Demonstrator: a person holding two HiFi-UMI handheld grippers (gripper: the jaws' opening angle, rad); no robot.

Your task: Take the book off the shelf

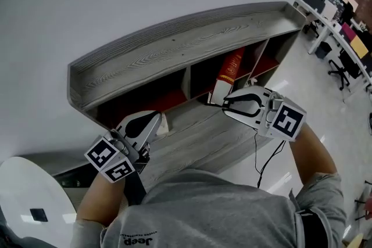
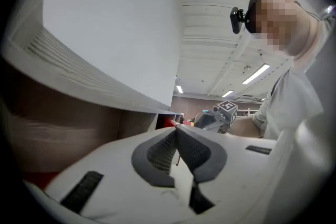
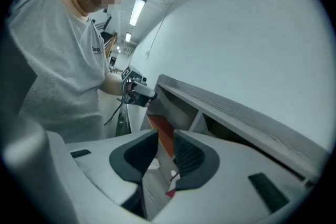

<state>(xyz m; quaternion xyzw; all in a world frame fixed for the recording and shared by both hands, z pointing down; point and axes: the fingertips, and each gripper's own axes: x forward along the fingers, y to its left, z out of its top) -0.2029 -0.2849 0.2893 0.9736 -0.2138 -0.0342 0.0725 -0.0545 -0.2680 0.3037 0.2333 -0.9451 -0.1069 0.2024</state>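
Currently the right gripper (image 1: pixel 224 104) is released: its dark ribbed pads (image 3: pixel 193 157) stand apart, and the lower end of the red and white book (image 3: pixel 161 131) shows in the gap between them. No pad clearly presses on it. In the head view the gripper's tips sit right at the book's pale bottom end, by the front edge of the lower board.

The book (image 1: pixel 231 69) leans tilted in the middle, red-backed compartment of the grey wood-grain shelf (image 1: pixel 192 46), with its top toward the right divider.

The left gripper (image 2: pixel 176 134) is clenched. Its pads meet at the tips with nothing held between them. It is held at the front of the left compartment, well apart from the book, and points along the shelf toward the right gripper.

The person's grey shirt (image 1: pixel 203 206) fills the bottom of the head view, and a white round tabletop (image 1: pixel 23 194) lies at the lower left.
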